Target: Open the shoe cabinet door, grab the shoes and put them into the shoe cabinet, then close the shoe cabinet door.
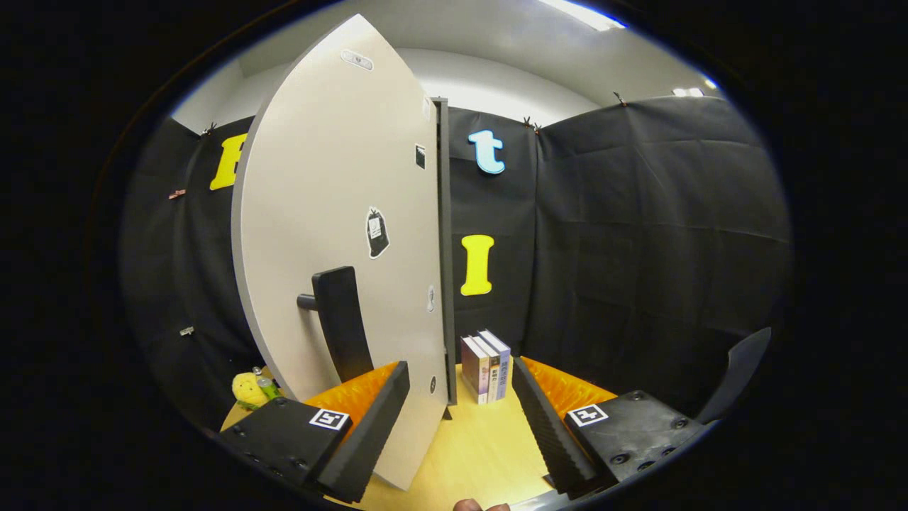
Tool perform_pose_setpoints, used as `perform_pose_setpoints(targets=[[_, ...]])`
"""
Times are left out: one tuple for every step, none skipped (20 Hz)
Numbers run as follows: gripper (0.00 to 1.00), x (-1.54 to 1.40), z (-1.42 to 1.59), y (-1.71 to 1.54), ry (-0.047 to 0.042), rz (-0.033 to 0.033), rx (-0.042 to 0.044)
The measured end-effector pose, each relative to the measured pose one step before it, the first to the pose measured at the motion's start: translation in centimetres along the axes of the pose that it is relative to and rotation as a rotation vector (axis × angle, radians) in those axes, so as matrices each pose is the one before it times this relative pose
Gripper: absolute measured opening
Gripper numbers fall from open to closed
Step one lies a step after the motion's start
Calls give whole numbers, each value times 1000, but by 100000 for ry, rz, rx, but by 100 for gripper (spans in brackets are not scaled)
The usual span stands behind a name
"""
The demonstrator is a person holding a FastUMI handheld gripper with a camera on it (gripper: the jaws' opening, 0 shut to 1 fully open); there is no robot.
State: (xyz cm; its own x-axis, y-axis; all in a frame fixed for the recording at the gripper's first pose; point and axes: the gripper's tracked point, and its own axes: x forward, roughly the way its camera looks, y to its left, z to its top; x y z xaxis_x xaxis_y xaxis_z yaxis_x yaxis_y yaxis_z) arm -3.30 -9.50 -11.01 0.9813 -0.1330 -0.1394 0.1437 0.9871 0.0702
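Two fingers of the gripper [460, 419] stand far apart from each other and they hold nothing. One finger [369, 433] is on the left and it lies just beside the lower edge of the cabinet door [333, 213]; if it touches the door or not, I cannot tell. The other finger [550, 433] is on the right, well apart from the door, with bare wooden table [475, 440] between the two.

Ahead of the left finger the pale door stands swung open, seen almost from its edge, and its lower corner comes down into the gap between the fingers, closer to the left one. A dark handle [340, 323] sticks out from the door face, just above and beyond the left finger. A few small stickers are on the door face too.

Beyond the fingers, near the middle of the gap, three books [486, 367] stand upright on the table, close to the door's edge. Left of the door, behind the left finger, a yellow soft toy [248, 389] lies on the table. Black cloth wall [638, 234] closes the booth behind everything. At the very near edge, a fingertip of a person [469, 505] is visible.
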Motion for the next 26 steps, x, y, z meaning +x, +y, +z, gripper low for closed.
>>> perform_pose_setpoints(targets=[[96,183,-51,719,286,1216,797],[96,462,562,1907,341,1525,706],[96,322,103,712,710,1587,311],[96,186,-138,731,627,1691,297],[96,166,-53,1005,455,2489,-123],[96,138,-10,1071,326,2772,-522],[96,103,12,1037,337,2874,-1000],[96,90,43,1003,104,3102,-1410],[96,40,-28,889,-78,2793,-1826],[96,-97,174,477,-479,1198,-2269],[96,26,215,72,-994,674,-1959],[98,-41,139,24,-990,206,-1206],[98,53,110,-268,-677,-180,-154],[98,-127,132,-190,-294,-159,1043],[98,-54,208,-265,-263,200,1530],[98,-84,35,-175,157,80,1478],[98,-73,51,-60,-132,-89,1073],[98,40,46,-100,-174,-213,312],[98,-36,165,-18,-369,-183,7],[98,-12,212,29,-493,-23,-254],[98,-84,252,23,-805,67,-206],[98,-76,291,59,-874,224,-111],[98,58,340,119,-735,380,-159],[98,-107,360,119,-846,335,37],[98,-202,390,58,-621,214,304],[98,-139,377,139,-467,488,772]])
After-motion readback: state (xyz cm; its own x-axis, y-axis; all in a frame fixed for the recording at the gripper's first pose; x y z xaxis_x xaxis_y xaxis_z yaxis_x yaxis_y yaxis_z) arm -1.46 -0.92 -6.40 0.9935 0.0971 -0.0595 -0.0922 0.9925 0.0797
